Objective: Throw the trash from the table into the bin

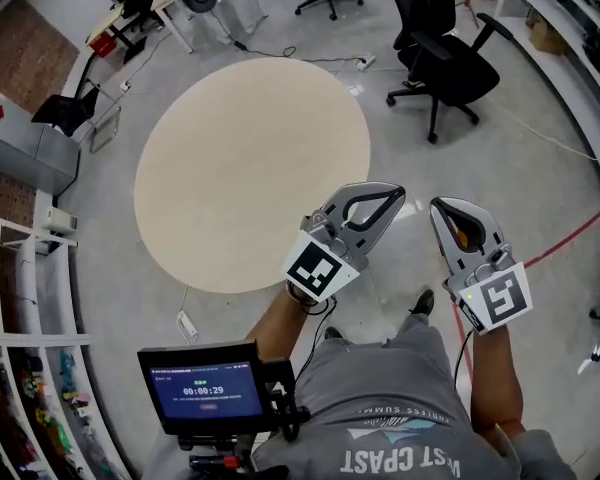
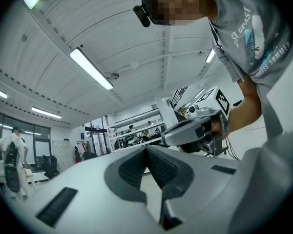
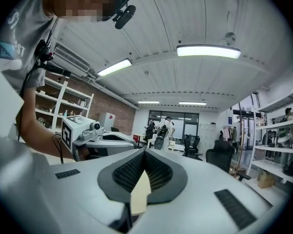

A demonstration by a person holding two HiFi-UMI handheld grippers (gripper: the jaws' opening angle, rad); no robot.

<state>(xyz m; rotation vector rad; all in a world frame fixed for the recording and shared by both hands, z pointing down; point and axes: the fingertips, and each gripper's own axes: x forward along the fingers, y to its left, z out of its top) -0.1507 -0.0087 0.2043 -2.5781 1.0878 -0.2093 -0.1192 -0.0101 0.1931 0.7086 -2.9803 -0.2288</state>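
While the left gripper [image 1: 396, 201] and right gripper [image 1: 443, 208] hover at lower right, both pinched closed with nothing clearly held, the round table [image 1: 250, 158] at centre shows no trash; clearing looks finished, and next comes checking for strays.

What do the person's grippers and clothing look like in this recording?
The left gripper and right gripper are pale grey plastic shells with dark ribbed pads. Each carries a white cube with black square markers. A black cable loops at the left wrist. The person wears a grey printed T-shirt with short sleeves.
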